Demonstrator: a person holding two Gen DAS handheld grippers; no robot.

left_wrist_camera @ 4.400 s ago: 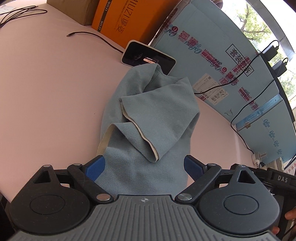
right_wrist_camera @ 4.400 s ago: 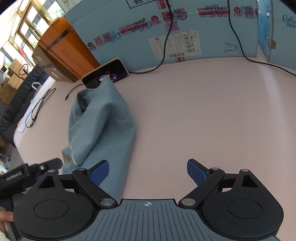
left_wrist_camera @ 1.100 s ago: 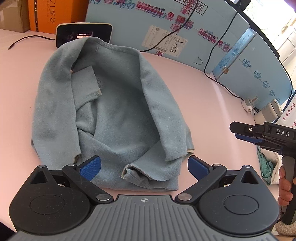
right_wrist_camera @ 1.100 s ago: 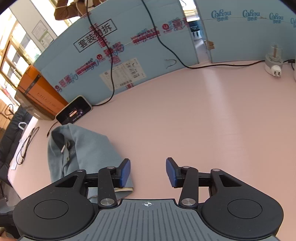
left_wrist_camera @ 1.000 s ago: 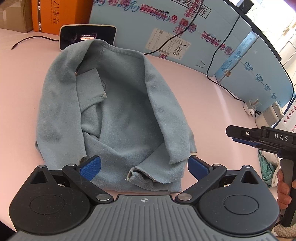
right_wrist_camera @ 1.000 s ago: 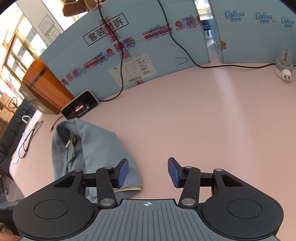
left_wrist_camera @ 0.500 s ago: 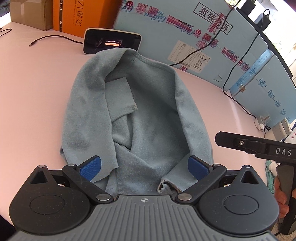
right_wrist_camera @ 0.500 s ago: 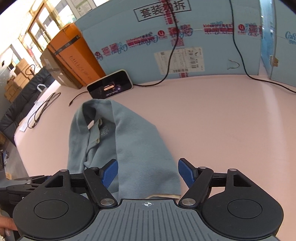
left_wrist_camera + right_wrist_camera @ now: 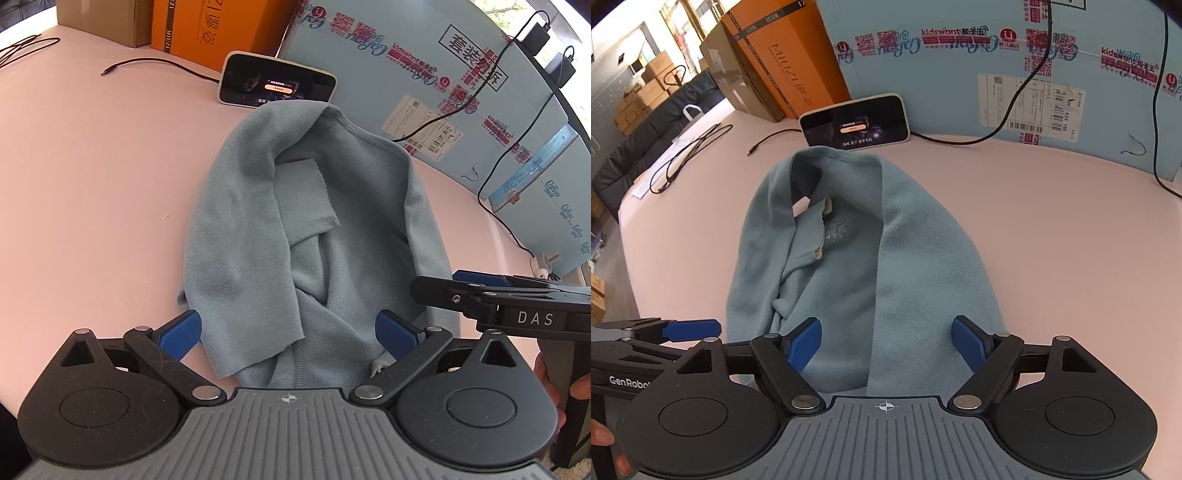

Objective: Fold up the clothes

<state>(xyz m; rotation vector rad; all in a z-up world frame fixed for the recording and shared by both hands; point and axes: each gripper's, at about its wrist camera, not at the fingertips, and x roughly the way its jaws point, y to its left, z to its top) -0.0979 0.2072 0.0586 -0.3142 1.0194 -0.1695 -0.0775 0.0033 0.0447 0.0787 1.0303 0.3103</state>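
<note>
Left-wrist view: left gripper point(image 9: 288, 334) pitched steeply down over the near end of the blue-grey garment point(image 9: 314, 236), which lay crumpled on the pink table point(image 9: 92, 166); jaws spread wide, cloth beneath, nothing pinched. Right gripper point(image 9: 886, 341) was angled likewise beside it, jaws opening, straddling the garment's near edge, pads clear of the fabric.

The shirt point(image 9: 255, 236) was soft grey-blue, with a cream edge inside. The bench point(image 9: 92, 177) was pale pink. Each gripper was black and grey, and its fingers point(image 9: 181, 334) had bright blue pads. One box point(image 9: 207, 29) was orange, and the big board point(image 9: 960, 85) was light blue with red print.
</note>
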